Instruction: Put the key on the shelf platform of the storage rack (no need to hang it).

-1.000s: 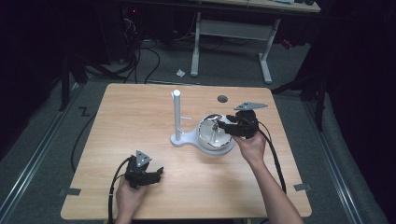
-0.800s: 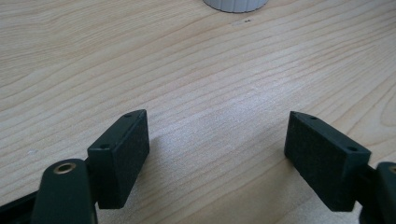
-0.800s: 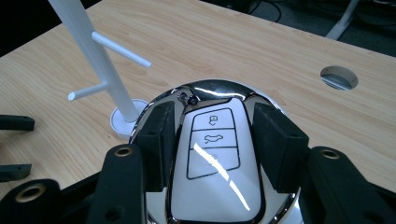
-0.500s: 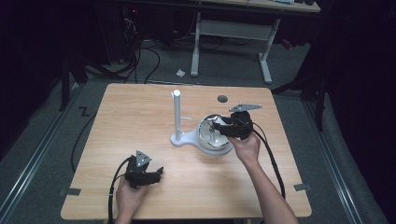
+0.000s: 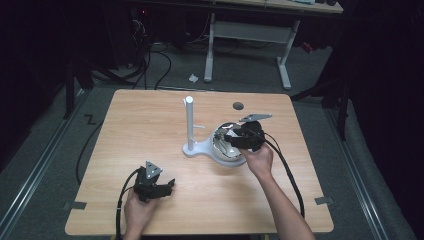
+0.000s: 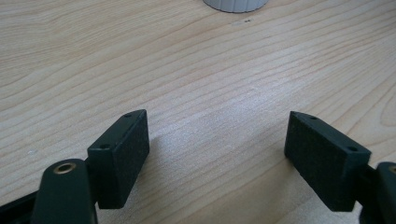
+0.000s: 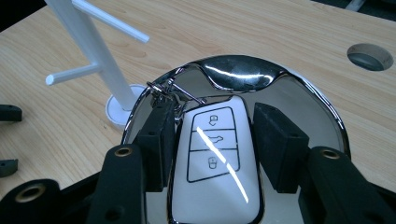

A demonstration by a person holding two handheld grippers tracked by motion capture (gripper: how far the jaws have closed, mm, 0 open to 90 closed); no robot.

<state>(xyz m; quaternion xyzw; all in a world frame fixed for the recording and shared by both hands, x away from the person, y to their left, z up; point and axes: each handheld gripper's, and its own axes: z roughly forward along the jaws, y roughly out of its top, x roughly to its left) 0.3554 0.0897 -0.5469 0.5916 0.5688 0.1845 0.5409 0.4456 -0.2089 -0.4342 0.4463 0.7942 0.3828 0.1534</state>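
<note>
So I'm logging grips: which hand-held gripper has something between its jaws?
The right hand-held gripper, closed on the white key fob; the left spans bare table.

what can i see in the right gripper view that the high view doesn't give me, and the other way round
Right gripper view: a white car key with three button icons and a metal ring, gripped between the right gripper pads over a chrome dish. High view: the left gripper, open, resting near the table's front edge. Both: the white peg stand, table hole.

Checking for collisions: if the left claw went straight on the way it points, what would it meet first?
Bare wooden table, then likely the white ribbed round base ahead of the open left claw; depth is unclear.
</note>
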